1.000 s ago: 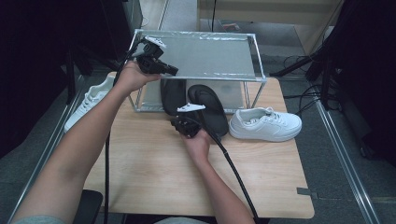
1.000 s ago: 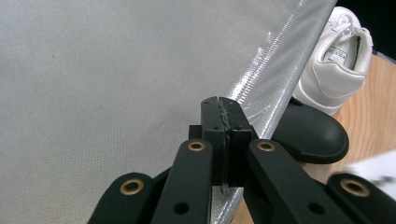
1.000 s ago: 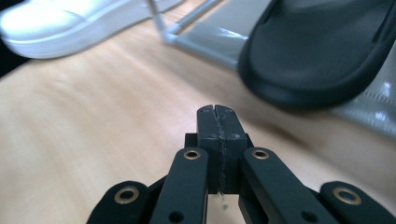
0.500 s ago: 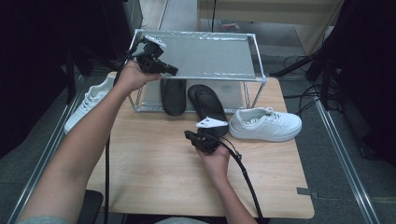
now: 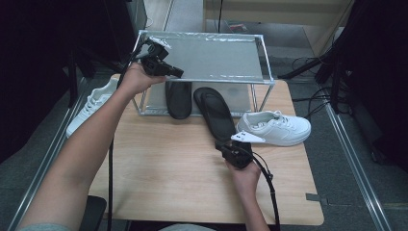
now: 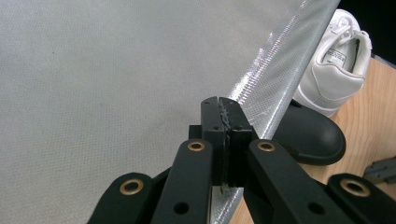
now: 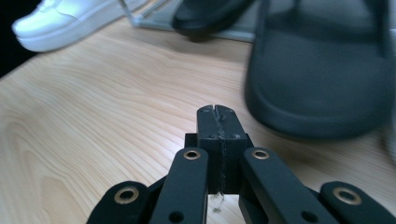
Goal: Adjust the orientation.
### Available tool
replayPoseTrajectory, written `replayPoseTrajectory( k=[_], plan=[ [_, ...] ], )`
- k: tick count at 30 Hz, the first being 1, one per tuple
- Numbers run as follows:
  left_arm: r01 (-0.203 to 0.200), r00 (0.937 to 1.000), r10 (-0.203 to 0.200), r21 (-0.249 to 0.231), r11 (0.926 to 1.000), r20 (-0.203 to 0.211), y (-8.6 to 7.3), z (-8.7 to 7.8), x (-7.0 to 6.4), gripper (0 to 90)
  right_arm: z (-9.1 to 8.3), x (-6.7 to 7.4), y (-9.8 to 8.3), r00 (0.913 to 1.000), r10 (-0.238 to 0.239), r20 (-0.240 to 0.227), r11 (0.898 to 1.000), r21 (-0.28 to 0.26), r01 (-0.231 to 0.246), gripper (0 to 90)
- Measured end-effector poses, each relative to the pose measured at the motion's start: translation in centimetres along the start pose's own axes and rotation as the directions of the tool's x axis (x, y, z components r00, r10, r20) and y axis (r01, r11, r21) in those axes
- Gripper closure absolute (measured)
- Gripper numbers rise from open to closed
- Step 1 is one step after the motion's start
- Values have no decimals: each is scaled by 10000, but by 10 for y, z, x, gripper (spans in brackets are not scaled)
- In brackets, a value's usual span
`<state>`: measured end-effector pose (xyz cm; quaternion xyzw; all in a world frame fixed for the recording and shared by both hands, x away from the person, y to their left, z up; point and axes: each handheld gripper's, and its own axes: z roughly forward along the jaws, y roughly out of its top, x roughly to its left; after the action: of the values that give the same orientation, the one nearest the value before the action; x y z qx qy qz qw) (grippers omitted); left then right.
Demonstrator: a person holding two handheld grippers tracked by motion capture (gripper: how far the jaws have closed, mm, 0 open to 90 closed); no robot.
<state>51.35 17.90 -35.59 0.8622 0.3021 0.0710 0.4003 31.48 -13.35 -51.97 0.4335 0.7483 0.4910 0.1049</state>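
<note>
My left gripper (image 5: pixel 177 73) is held over the left front corner of a wire rack (image 5: pixel 207 36). Its jaws are shut on nothing, with the tips (image 6: pixel 224 105) above the rack's mesh shelf (image 6: pixel 93 70). Low over the wooden table (image 5: pixel 159 163), my right gripper (image 5: pixel 222 146) is also shut and empty. It sits just off the heel of a black flip-flop (image 5: pixel 215 111), which looms to the right of the tips (image 7: pixel 218 112) as a dark sole (image 7: pixel 322 70). A second black slipper (image 5: pixel 178 98) lies partly under the rack. A white sneaker (image 5: pixel 276 127) rests right of the flip-flop.
Another white sneaker (image 5: pixel 94 103) lies off the table's left edge, on a lower grey surface. Cables trail from both grippers across the table. A metal rail (image 5: pixel 353 163) runs along the floor to the right. Dark equipment stands at both sides.
My right hand has slid to the right and toward the near edge, away from the slippers' front ends to the flip-flop's heel. The left hand has stayed put.
</note>
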Motion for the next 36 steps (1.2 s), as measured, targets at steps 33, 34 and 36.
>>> replayPoseTrajectory(
  k=[33,34,36],
  plan=[
    [-29,9999,30,-75,10000,153,-1,0,2,900,18,-39,5,9873,547,1488,9985,-84,-541,900],
    [-56,9999,57,-46,10000,132,-1,0,2,900,20,-38,7,9879,478,1476,9989,-82,-471,900],
    [-59,9999,59,-37,10000,122,-1,0,2,900,25,-35,12,9884,394,1470,9992,3,-398,900]
  ],
)
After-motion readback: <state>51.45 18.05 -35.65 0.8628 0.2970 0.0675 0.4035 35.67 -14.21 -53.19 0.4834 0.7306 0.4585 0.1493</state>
